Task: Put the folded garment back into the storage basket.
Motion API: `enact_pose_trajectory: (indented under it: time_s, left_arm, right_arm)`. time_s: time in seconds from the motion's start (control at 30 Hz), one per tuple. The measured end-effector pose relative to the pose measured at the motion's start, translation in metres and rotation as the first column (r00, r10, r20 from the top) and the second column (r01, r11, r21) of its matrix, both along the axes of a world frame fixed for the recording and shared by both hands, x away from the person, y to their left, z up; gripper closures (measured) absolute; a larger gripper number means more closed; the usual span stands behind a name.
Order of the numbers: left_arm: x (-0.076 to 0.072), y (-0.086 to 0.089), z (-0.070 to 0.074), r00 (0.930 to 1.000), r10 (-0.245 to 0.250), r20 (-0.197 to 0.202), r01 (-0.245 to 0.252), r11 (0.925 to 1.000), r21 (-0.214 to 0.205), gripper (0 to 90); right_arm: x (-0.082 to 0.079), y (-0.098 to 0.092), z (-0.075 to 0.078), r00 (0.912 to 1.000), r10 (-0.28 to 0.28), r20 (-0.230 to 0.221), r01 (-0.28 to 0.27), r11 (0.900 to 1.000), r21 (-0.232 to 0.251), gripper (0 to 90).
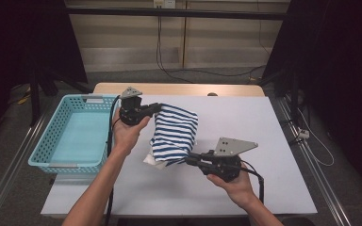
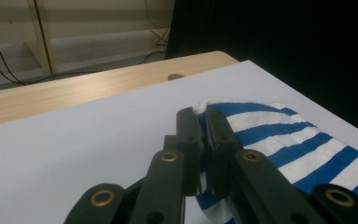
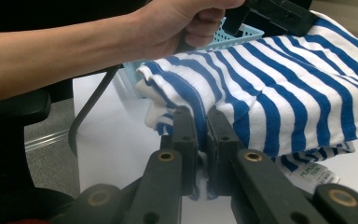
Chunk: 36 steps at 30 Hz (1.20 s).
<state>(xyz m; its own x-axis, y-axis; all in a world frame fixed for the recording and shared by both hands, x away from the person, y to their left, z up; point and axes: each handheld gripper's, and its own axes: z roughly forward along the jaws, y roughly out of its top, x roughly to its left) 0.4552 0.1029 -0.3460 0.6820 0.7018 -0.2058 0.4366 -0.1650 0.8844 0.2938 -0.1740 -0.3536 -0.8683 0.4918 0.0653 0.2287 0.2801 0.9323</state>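
A folded cotton garment with blue and white horizontal stripes (image 1: 175, 134) hangs between the two hand-held grippers above the white table top (image 1: 245, 188), near the table's middle. In the high view it forms a roughly rectangular bundle, several layers thick, with a plain white corner poking out at its lower left edge. The stripes are even in width, a deep blue against clean white, and they run across the fabric in soft curves where the cloth sags.

The left gripper (image 1: 156, 108) is clenched on the garment's far upper corner; in the left gripper view its black jaws pinch a white-edged fold of the striped cloth (image 2: 279, 140). The right gripper (image 1: 191, 158) grasps the near lower edge, and in the right gripper view its jaws are closed on a bunched fold (image 3: 242, 88), with a small white label (image 3: 314, 171) hanging under the layers.

A light blue perforated plastic basket (image 1: 68, 132) stands on the table's left side, just beside the person's left hand (image 1: 128, 134) and apart from the garment.
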Motion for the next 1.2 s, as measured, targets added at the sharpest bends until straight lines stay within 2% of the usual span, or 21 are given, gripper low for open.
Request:
enact_pose_trajectory:
  time_s: [0.07,0.27,0.3,0.37,0.4,0.43,0.6,0.73,0.87,0.93,0.97,1.0,1.03,1.13,1.2]
  left_arm:
    - [0.0,0.002,0.002,0.9998,0.019,-0.004,-0.019,0.9996,-0.023,86.0]
    - [0.001,0.01,0.007,0.9999,0.016,0.004,-0.016,0.9998,-0.012,86.0]
    - [0.001,0.011,0.009,0.9998,0.021,0.005,-0.02,0.9994,-0.029,86.0]
    - [0.001,0.011,0.01,0.9996,0.029,0.007,-0.029,0.9992,-0.029,86.0]
    - [0.002,0.013,0.012,0.9997,0.018,0.013,-0.018,0.9998,-0.008,86.0]
    - [0.001,0.012,0.013,0.9993,0.034,0.012,-0.034,0.9986,-0.041,86.0]
    - [0.002,0.02,0.014,0.9993,0.034,0.013,-0.034,0.999,-0.029,86.0]
    - [0.002,0.027,0.018,0.9989,0.046,0.013,-0.045,0.9983,-0.038,86.0]
    - [0.002,0.037,0.024,0.9982,0.053,0.028,-0.053,0.9985,-0.016,86.0]
    - [0.002,0.042,0.027,0.9973,0.067,0.032,-0.066,0.9974,-0.028,86.0]
    - [0.0,0.046,0.029,0.9966,0.08,0.018,-0.079,0.9959,-0.044,86.0]
    - [0.0,0.046,0.029,0.9966,0.08,0.018,-0.079,0.9959,-0.044,86.0]
    - [0.0,0.051,0.032,0.9958,0.084,0.035,-0.083,0.9957,-0.041,86.0]
    - [-0.001,0.056,0.034,0.9957,0.089,0.026,-0.088,0.9949,-0.049,86.0]
    - [-0.001,0.06,0.035,0.9942,0.101,0.036,-0.099,0.9937,-0.053,86.0]
  right_arm:
    - [0.002,0.002,0.001,1.0,0.004,0.003,-0.004,1.0,0.001,84.6]
    - [0.004,0.007,0.004,0.9999,0.009,0.012,-0.009,1.0,0.003,84.6]
    - [0.005,0.008,0.006,0.9999,0.011,0.012,-0.011,0.9999,0.004,84.6]
    - [0.005,0.009,0.007,0.9998,0.012,0.013,-0.012,0.9999,0.003,84.6]
    - [0.005,0.01,0.007,0.9997,0.016,0.017,-0.016,0.9999,0.003,84.6]
    - [0.006,0.013,0.008,0.9997,0.018,0.019,-0.018,0.9998,0.005,84.6]
    - [0.008,0.018,0.008,0.9994,0.029,0.019,-0.03,0.9995,0.007,84.6]
    - [0.011,0.025,0.011,0.999,0.04,0.02,-0.04,0.9992,0.006,84.6]
    - [0.014,0.033,0.017,0.998,0.056,0.03,-0.056,0.9984,0.002,84.6]
    - [0.017,0.039,0.021,0.9971,0.064,0.04,-0.064,0.998,-0.004,84.7]
    - [0.018,0.041,0.023,0.9968,0.067,0.043,-0.067,0.9978,-0.004,84.6]
    - [0.018,0.041,0.023,0.9968,0.067,0.043,-0.067,0.9978,-0.004,84.6]
    - [0.019,0.045,0.025,0.9961,0.074,0.047,-0.074,0.9973,-0.005,84.6]
    - [0.021,0.049,0.027,0.9955,0.081,0.049,-0.081,0.9967,-0.004,84.6]
    - [0.021,0.051,0.027,0.9954,0.082,0.051,-0.082,0.9967,-0.001,84.6]
